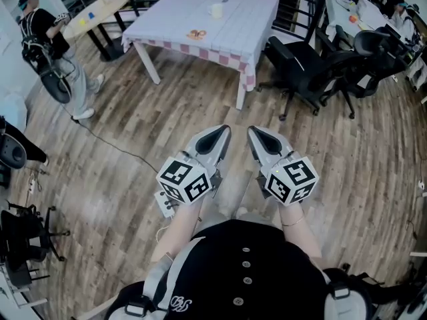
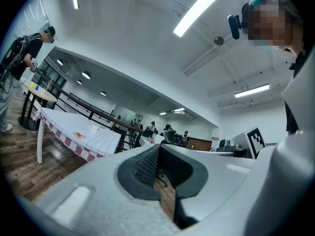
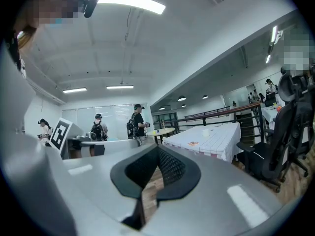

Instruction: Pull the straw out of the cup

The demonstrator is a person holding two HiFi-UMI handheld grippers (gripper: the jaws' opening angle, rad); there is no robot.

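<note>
A white cup (image 1: 215, 9) stands on the far table (image 1: 247, 29), which has a white cloth with a red-check border; no straw can be made out at this distance. The cup is also small in the left gripper view (image 2: 93, 129) and the right gripper view (image 3: 205, 132). My left gripper (image 1: 217, 133) and right gripper (image 1: 261, 133) are held level side by side over the wood floor, well short of the table. Both sets of jaws are closed with nothing between them, as the left gripper (image 2: 160, 168) and right gripper (image 3: 156, 168) views show.
Black office chairs (image 1: 300, 72) stand to the right of the table. A person (image 1: 50, 52) stands at the left by a round table (image 1: 100, 9). A cable (image 1: 113, 145) runs across the floor, and another chair (image 1: 20, 239) is at the lower left.
</note>
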